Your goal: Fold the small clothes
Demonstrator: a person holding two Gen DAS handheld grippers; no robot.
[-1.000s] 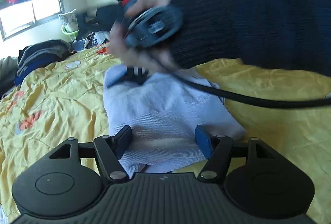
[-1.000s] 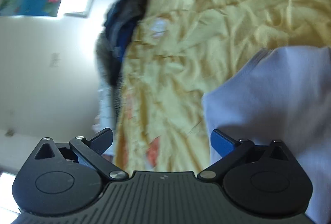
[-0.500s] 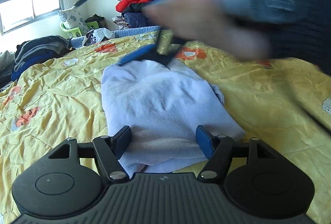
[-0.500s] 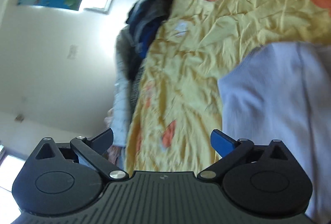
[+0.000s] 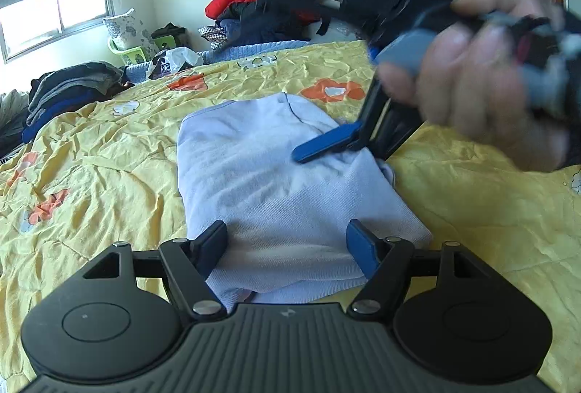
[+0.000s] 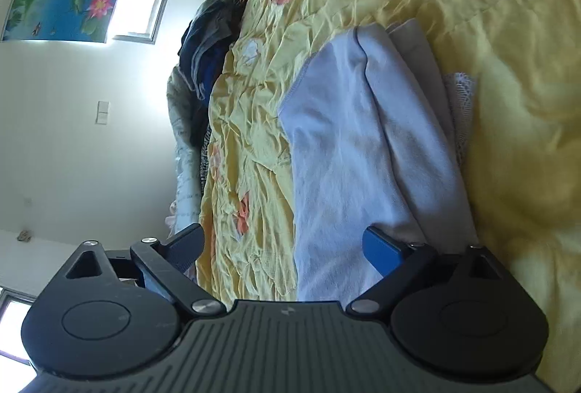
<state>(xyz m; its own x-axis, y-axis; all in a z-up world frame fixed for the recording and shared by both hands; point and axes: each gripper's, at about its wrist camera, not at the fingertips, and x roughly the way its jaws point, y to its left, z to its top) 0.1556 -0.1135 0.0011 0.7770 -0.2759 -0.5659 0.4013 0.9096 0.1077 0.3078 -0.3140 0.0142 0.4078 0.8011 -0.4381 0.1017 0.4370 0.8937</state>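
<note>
While the pale lilac garment lay on the yellow bedspread as a folded bundle, we held our left claw released at its near edge, one finger on each side of the cloth and gripping nothing. Our right claw was also spread apart and empty; in the left wrist view its blue finger pointed down at the top of the bundle, near the right side, and we could not tell if it touched the fabric. From the right wrist view we saw loose layers showing at the side of the garment, so we judged that the fold was almost made but not yet neat. To do this step well, we thought it wise to press the top layer flat with the right claw and to tuck the loose edges under, while the left claw steadied the near hem. A slow, low stroke seemed better, because soft knit drags easily and the crumpled bedspread could rise with it.
</note>
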